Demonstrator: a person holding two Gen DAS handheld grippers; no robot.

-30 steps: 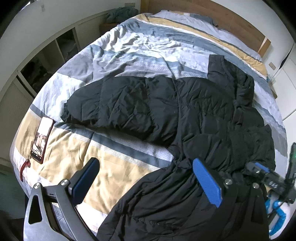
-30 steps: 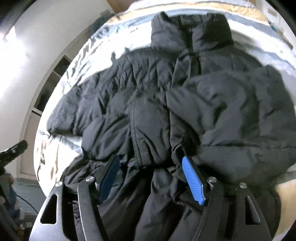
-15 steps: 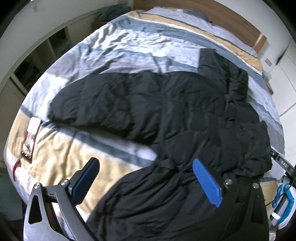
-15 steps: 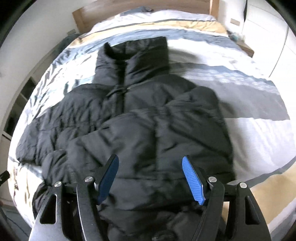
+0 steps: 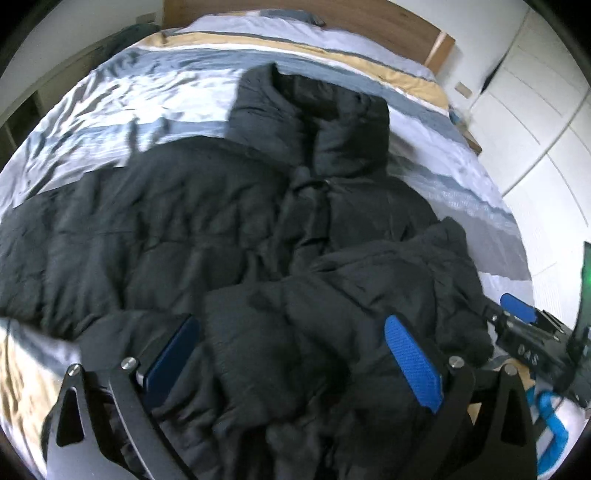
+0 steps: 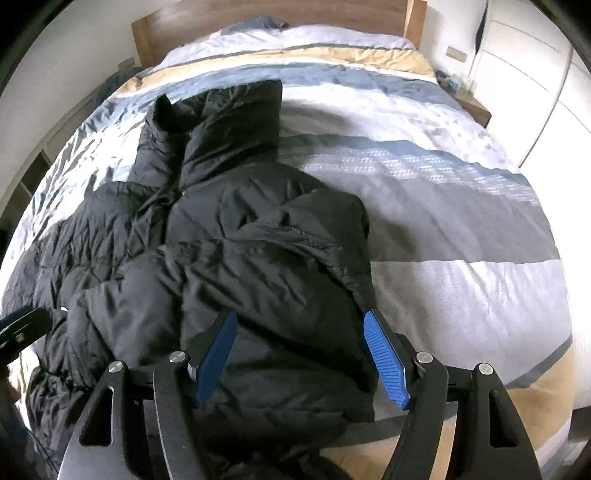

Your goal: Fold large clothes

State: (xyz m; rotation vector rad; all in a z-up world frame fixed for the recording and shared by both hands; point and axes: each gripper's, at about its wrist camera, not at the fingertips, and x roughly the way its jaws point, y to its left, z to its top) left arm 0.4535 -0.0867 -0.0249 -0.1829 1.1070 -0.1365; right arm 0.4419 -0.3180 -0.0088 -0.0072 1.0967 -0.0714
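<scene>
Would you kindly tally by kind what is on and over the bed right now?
Black puffer jacket: 1
Striped duvet: 1
Grippers: 2, the left gripper and the right gripper, both open over the jacket
Total: 4

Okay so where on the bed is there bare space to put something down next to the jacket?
Free: the striped duvet to the right of the black puffer jacket, out to the white wardrobe, and the strip between the jacket's collar and the wooden headboard. Crowded: the near left side, where the jacket spreads beneath both open grippers.

Black puffer jacket point(image 6: 229, 258) lies front-up (right sleeve folded across its chest).
</scene>
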